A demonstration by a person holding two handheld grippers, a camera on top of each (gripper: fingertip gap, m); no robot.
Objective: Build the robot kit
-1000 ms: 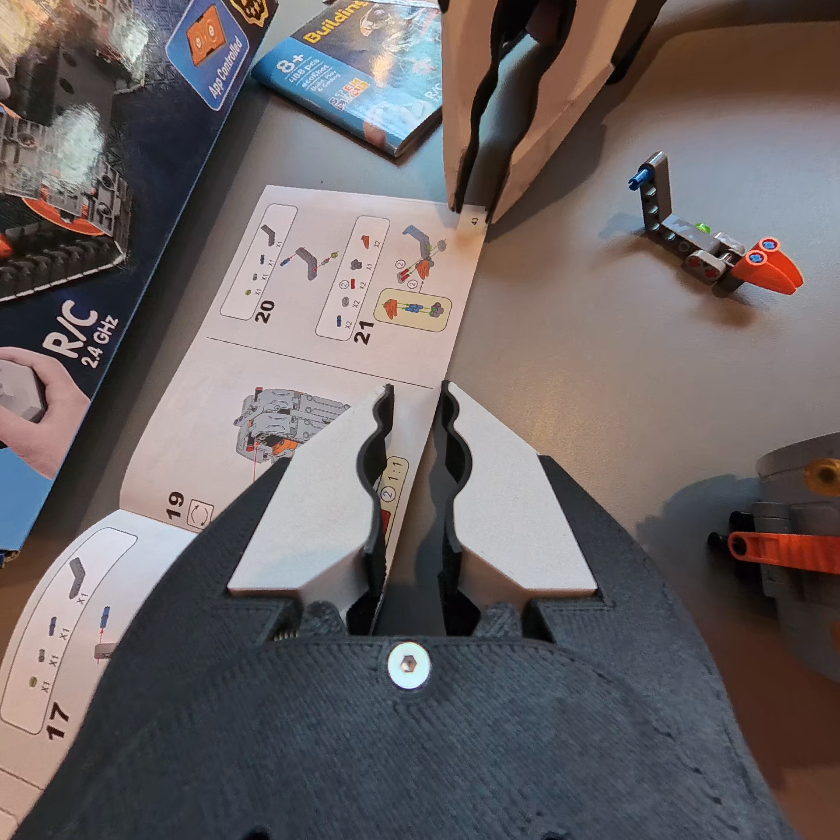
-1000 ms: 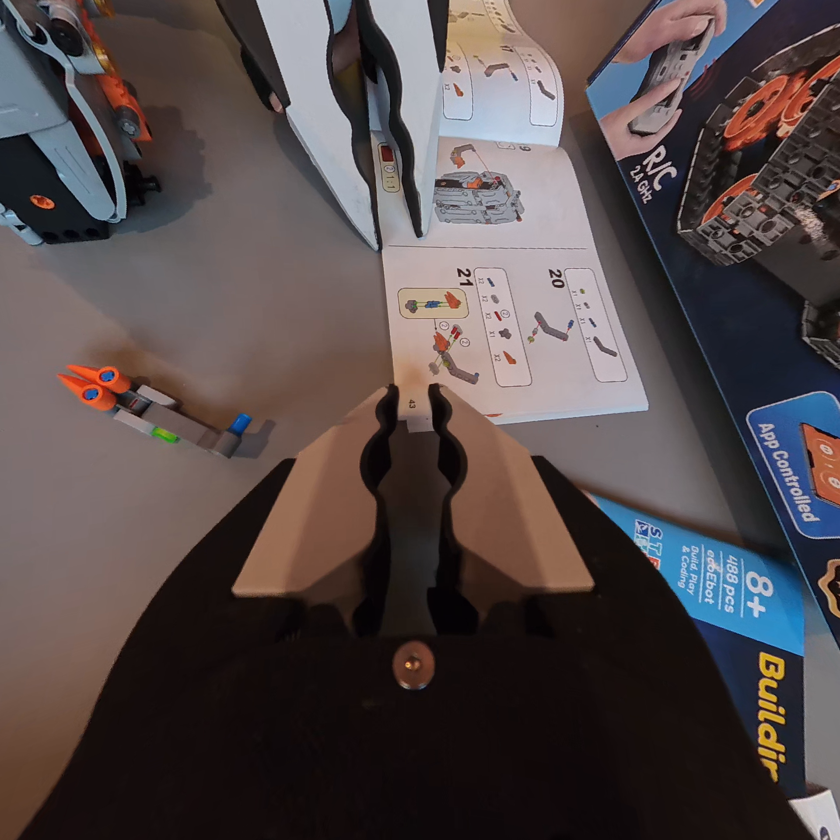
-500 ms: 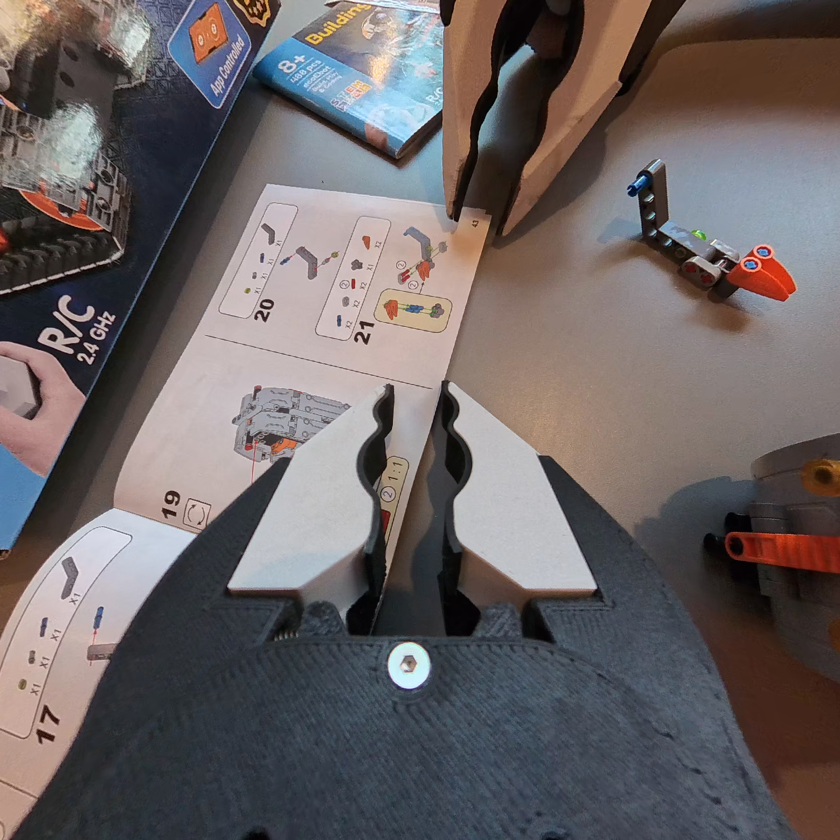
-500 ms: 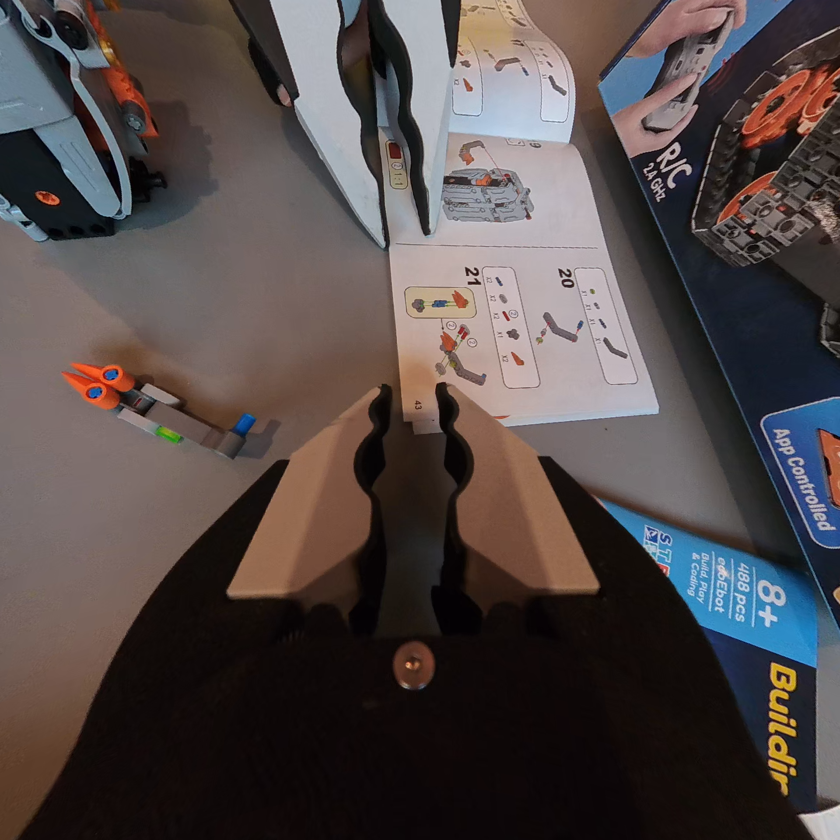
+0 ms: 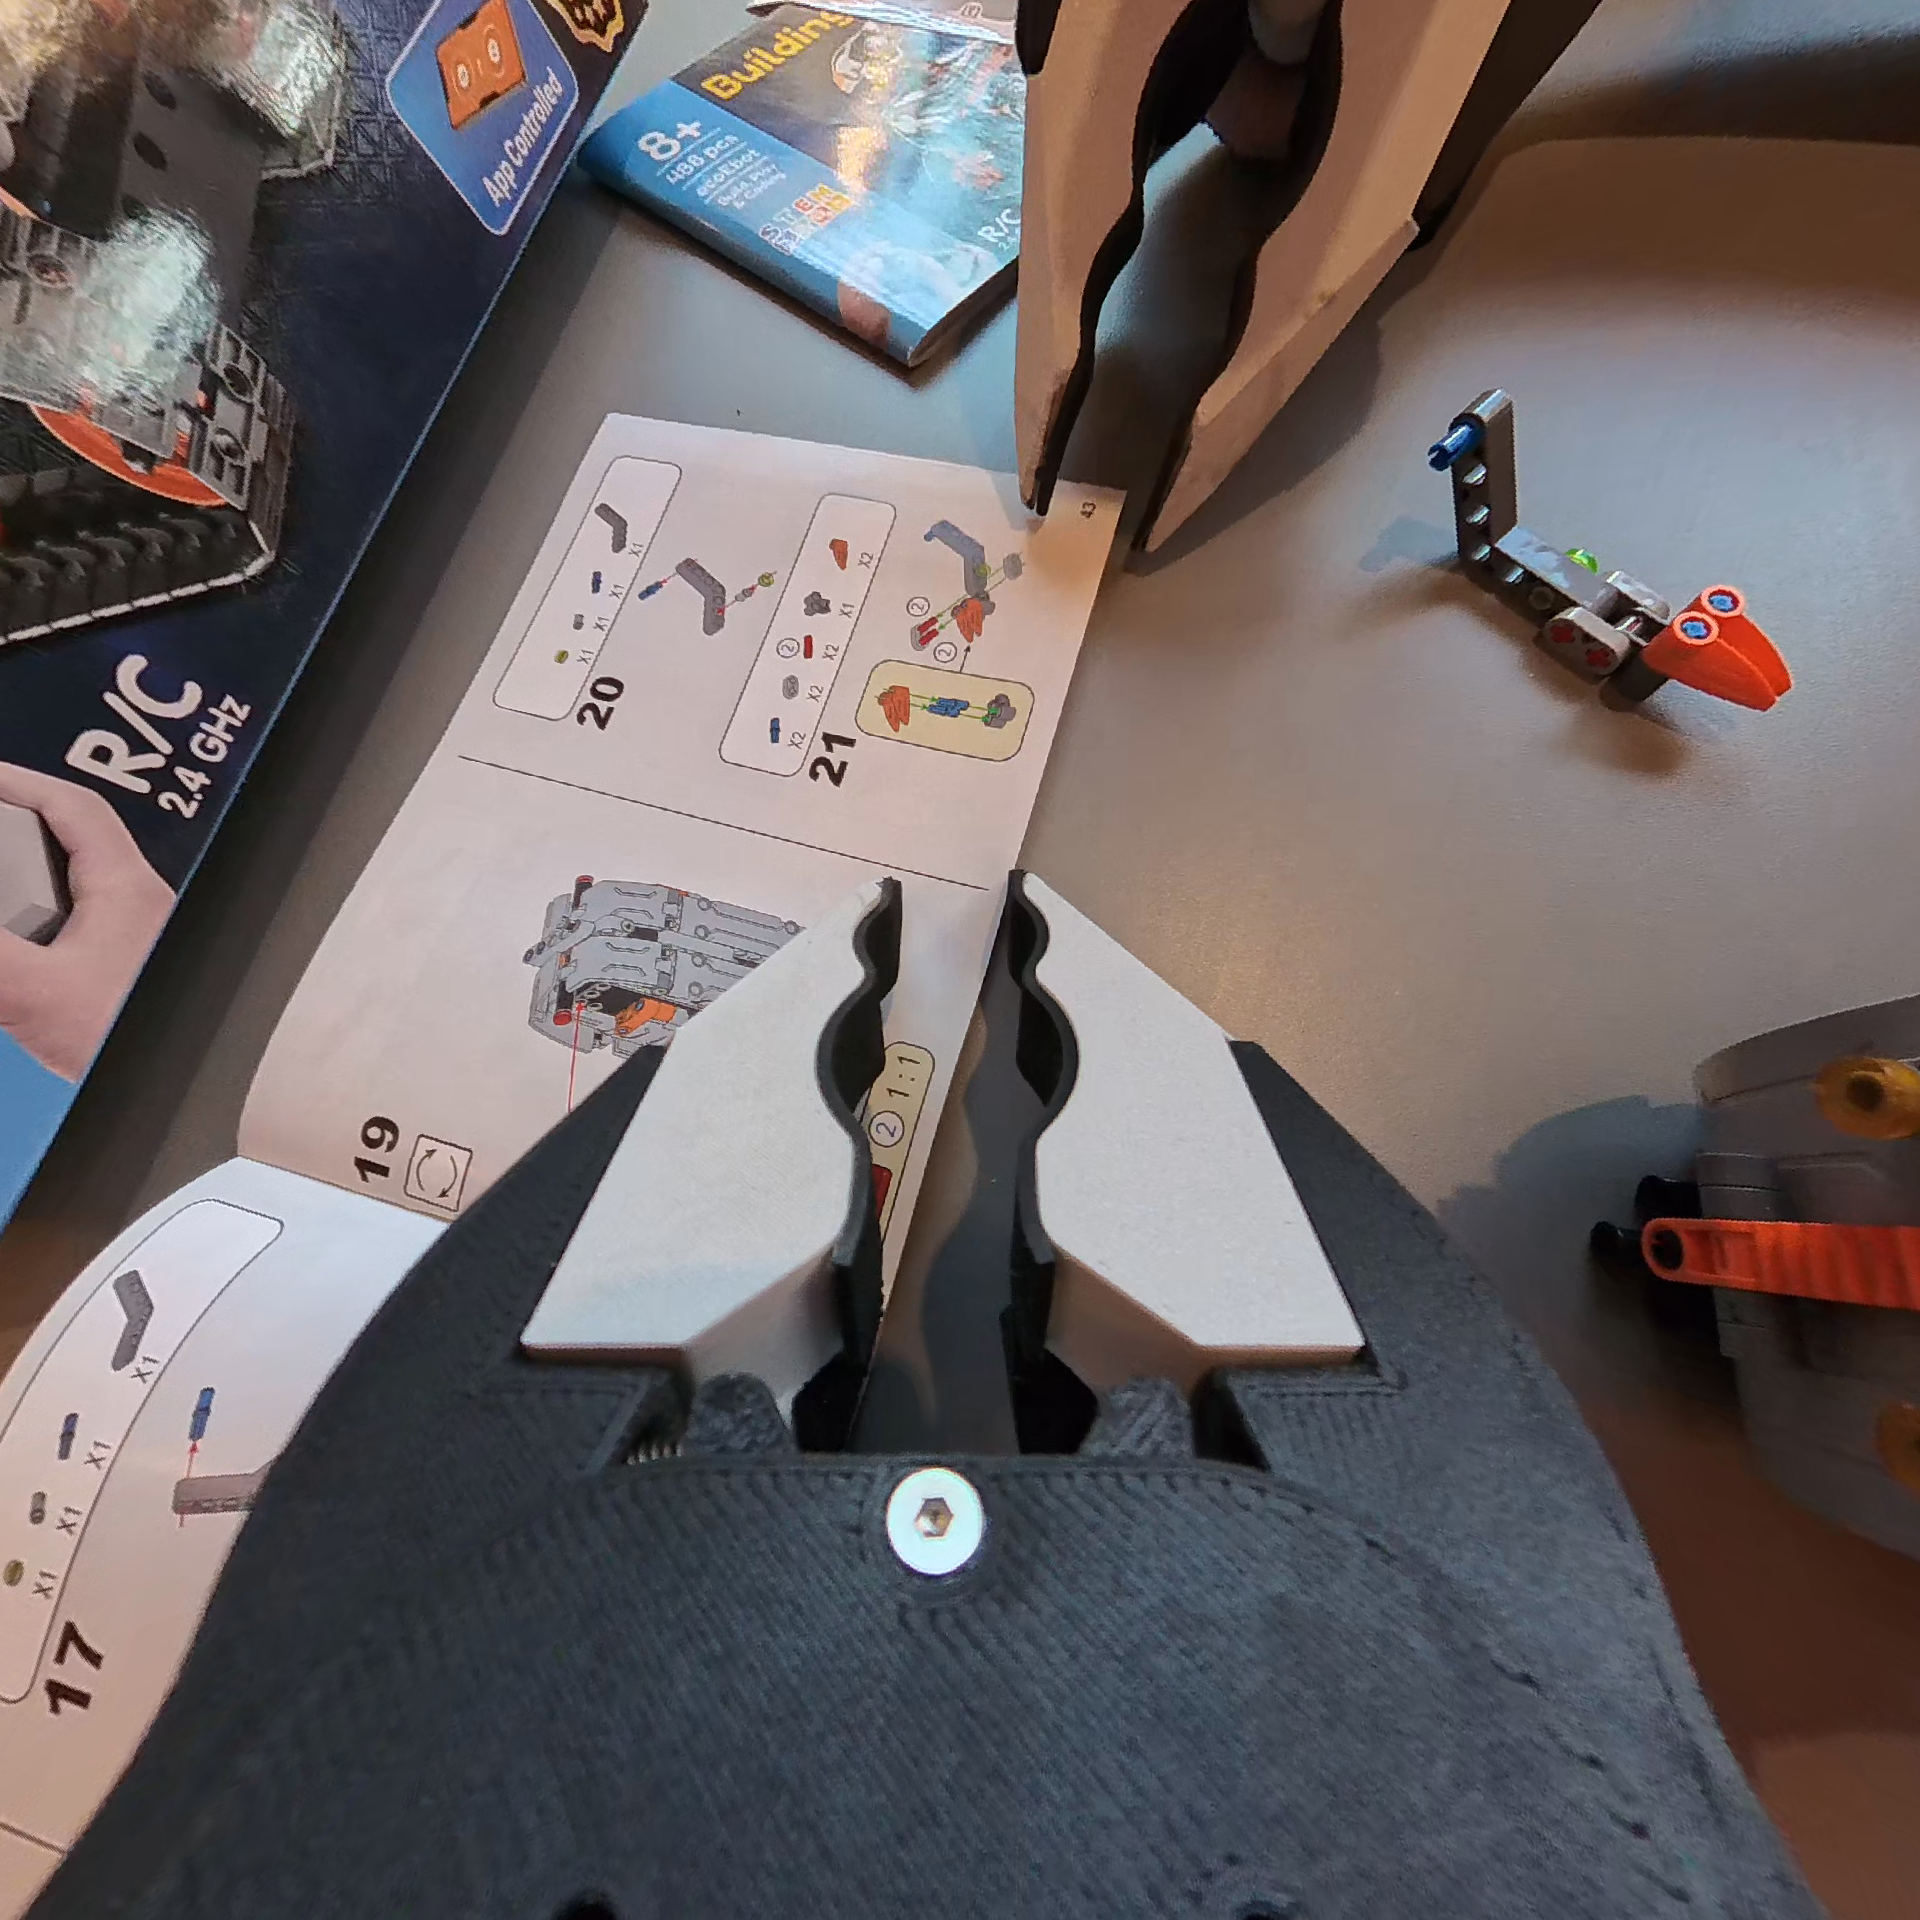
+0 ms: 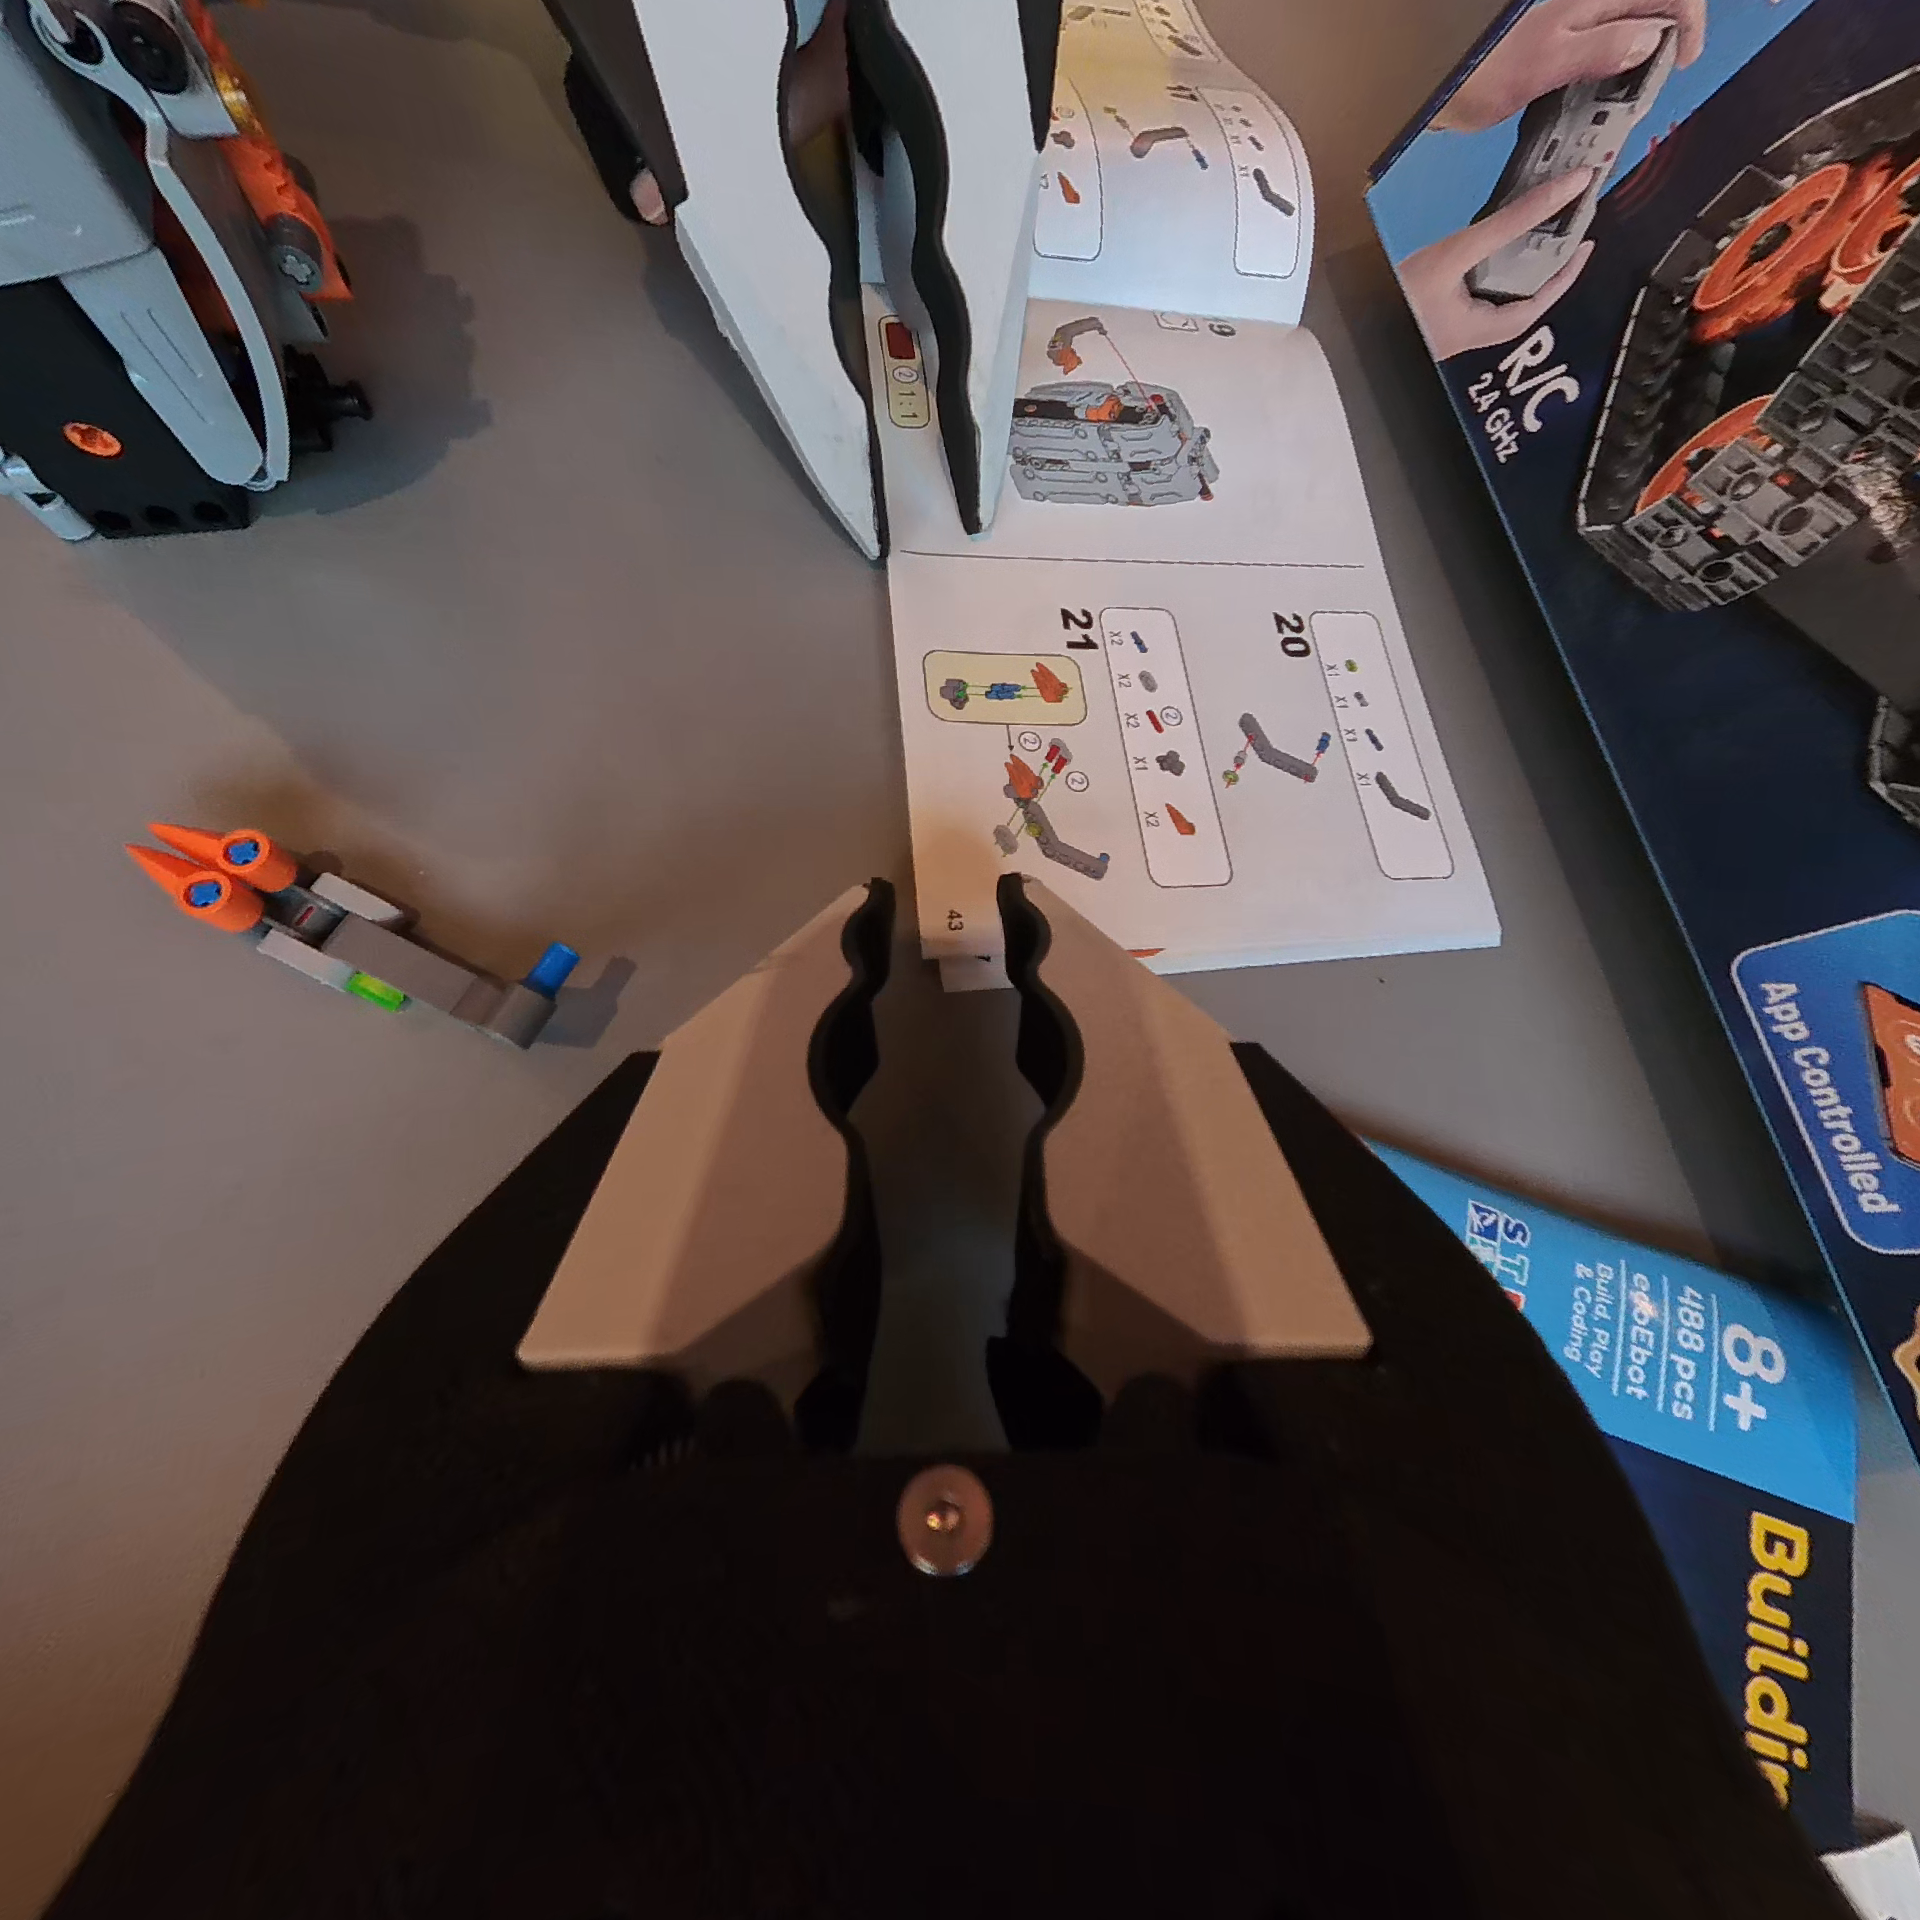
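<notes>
An open instruction booklet (image 5: 727, 831) lies flat on the grey table; it also shows in the right wrist view (image 6: 1195, 582). My left gripper (image 5: 945, 894) stands on the booklet's right edge, jaws a little apart, with the page edge running between the fingers. It shows from the front in the right wrist view (image 6: 925, 535). My right gripper (image 6: 940, 894) is at the booklet's numbered corner, jaws apart, with the corner lying between the tips. It also shows in the left wrist view (image 5: 1091, 520). Neither gripper holds anything.
A small grey brick assembly with two orange cones (image 5: 1590, 613) lies on the table beside the booklet (image 6: 353, 935). A larger grey and orange model (image 5: 1818, 1299) stands near the left gripper (image 6: 125, 312). A dark blue toy box (image 6: 1714, 520) and a blue booklet (image 6: 1683, 1403) lie on the other side. The grippers' ends are close to 9 cm from one another.
My right gripper has opened a little and drawn slightly back from the page corner, which now lies flat. The left gripper has stayed in place.
</notes>
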